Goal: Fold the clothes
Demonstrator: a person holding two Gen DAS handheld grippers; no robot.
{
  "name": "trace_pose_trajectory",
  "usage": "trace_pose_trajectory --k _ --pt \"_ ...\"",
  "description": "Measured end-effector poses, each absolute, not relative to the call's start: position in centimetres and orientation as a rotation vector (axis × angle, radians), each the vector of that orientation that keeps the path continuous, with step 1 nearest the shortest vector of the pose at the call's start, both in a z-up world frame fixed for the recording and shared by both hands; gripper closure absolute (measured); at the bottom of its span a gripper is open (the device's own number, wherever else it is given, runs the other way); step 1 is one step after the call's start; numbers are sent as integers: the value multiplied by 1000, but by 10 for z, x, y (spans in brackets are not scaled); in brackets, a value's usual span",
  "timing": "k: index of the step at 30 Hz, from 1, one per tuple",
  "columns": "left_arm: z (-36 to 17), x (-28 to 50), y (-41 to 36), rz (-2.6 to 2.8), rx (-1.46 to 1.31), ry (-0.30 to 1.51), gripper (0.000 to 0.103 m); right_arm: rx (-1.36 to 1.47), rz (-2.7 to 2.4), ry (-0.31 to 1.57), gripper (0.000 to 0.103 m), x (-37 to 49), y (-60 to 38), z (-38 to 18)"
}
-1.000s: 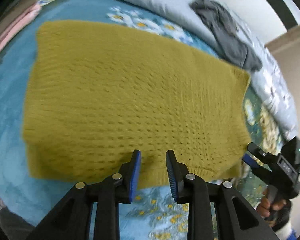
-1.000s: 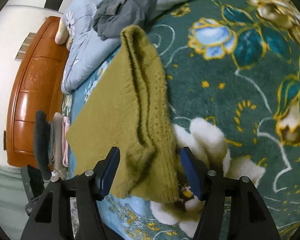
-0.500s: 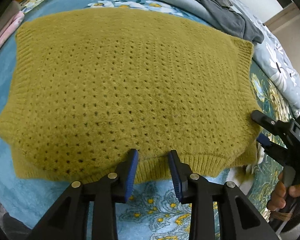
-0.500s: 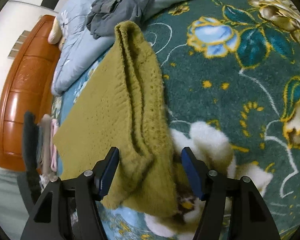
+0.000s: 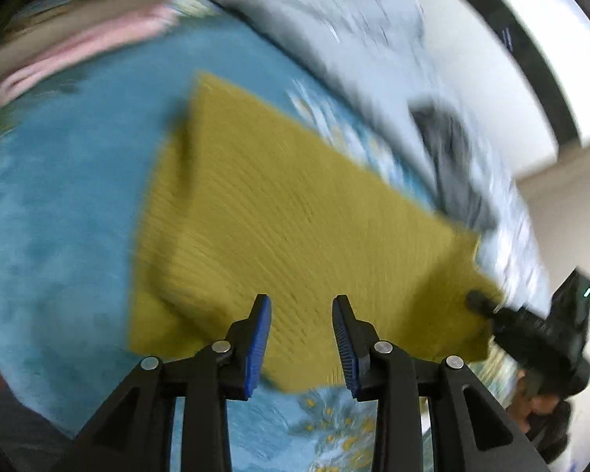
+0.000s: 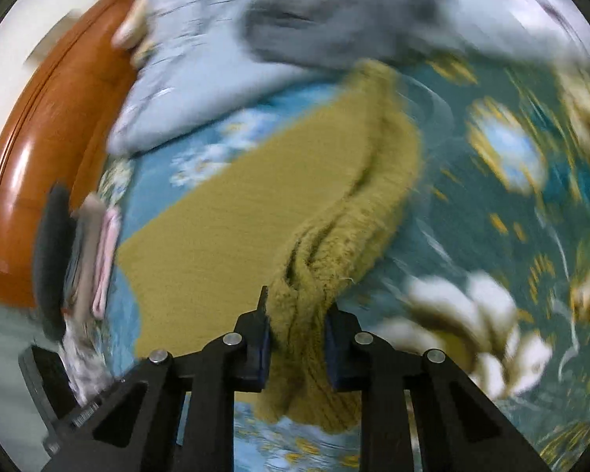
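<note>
stack (image 5: 78, 45): folded clothes at the far left of the bed, pink one on the near side. I count about four layers in the right wrist view, too blurry to be sure

bedspread (image 5: 59, 204): one, blue with flowers, everything sits on it

sweater (image 5: 279, 212): one, mustard knit, lying mostly flat mid-bed, looks folded over on itself at its left edge

left gripper (image 5: 302, 338): jaws apart, nothing between them, hovering over the sweater's near edge

right gripper (image 6: 297, 338): jaws closing, already pinching a bunched-up corner of the sweater, which is lifted off the bed there

grey garment (image 6: 334, 19): one, crumpled, past the sweater's far end on the quilt

quilt (image 6: 185, 78): one, pale blue, heaped along the back

headboard (image 6: 39, 129): one, glossy brown wood
</note>
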State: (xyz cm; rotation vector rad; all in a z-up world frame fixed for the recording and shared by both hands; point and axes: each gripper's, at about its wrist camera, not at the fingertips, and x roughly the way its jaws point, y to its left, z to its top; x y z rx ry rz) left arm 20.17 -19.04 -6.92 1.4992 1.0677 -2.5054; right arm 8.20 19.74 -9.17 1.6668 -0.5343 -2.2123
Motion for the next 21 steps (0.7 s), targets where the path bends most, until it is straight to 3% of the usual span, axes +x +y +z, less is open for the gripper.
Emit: trace_pose_trajectory --k 4,9,16,20,21 --pt "-37 242 -247 -2522 1224 1113 65 1569 -2168 -273 80 70 117 -64" --pt "-30 278 -289 -2480 1079 1185 64 1396 -1955 23 80 108 -1 -47" --pt "-57 292 -284 -2398 1137 1236 64 1561 -1798 169 80 149 -79 -112" --pt "-70 286 -275 -2369 1190 1282 61 1586 -1784 160 68 153 -87 -120" --pt "-72 285 -272 -2367 1201 1288 60 1568 -1754 158 58 153 -90 -118"
